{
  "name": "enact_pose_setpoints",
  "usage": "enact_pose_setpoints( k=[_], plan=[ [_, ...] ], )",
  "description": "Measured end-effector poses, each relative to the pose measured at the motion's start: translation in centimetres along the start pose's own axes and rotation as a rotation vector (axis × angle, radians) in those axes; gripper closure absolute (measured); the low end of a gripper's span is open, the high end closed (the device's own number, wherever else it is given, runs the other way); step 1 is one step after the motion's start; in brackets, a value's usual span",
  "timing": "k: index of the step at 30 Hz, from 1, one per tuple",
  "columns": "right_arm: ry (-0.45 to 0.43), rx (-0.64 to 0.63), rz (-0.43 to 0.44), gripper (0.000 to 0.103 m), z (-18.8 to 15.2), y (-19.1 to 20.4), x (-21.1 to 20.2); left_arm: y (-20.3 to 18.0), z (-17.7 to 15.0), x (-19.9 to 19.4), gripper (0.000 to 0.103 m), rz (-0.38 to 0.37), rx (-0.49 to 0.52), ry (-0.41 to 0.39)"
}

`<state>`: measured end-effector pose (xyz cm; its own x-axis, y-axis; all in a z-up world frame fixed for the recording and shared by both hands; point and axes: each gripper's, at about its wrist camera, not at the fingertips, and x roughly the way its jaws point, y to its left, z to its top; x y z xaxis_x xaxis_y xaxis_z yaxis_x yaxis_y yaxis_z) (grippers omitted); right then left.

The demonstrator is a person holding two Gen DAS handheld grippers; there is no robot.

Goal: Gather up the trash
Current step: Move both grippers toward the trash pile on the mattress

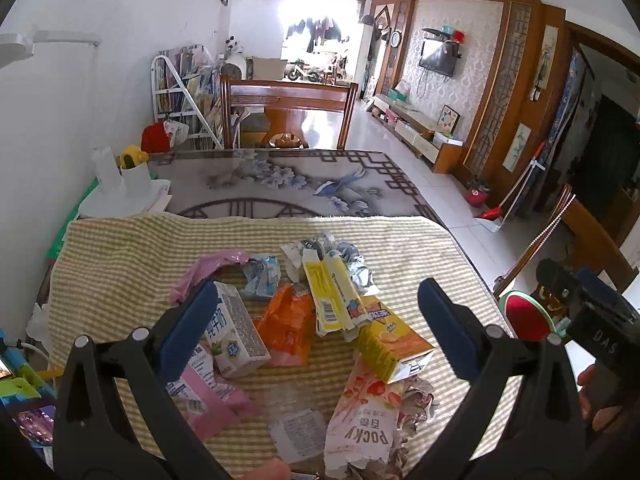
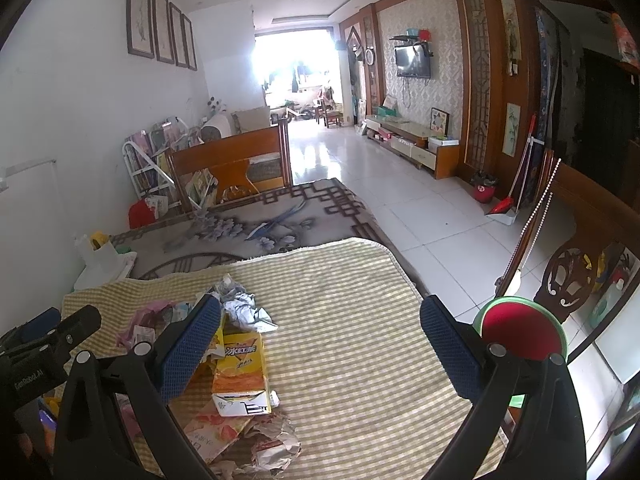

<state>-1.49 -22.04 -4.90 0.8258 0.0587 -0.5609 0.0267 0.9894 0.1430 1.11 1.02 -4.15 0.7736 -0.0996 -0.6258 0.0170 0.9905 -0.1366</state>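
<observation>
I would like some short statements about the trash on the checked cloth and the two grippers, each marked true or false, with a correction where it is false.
1. Both grippers are open and hold nothing. True: the left gripper and the right gripper each show wide-apart jaws.
2. The Pocky wrapper lies at the far edge of the cloth. False: it lies at the near edge, close to the camera.
3. The yellow tea carton lies on its side. True.
4. The orange wrapper lies between the milk carton and the yellow cartons. True.
5. The checked cloth covers the whole table. False: the flower-patterned tabletop shows beyond it.
</observation>
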Motion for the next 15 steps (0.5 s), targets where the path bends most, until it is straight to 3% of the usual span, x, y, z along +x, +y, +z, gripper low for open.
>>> enact_pose_setpoints(
  k=[15],
  plan=[
    [0.018, -0.007, 0.000, 0.007, -0.28, 0.25, 0.51, 0.29, -0.12, 0.59, 0.005, -0.012, -0.008, 0.029]
  ],
)
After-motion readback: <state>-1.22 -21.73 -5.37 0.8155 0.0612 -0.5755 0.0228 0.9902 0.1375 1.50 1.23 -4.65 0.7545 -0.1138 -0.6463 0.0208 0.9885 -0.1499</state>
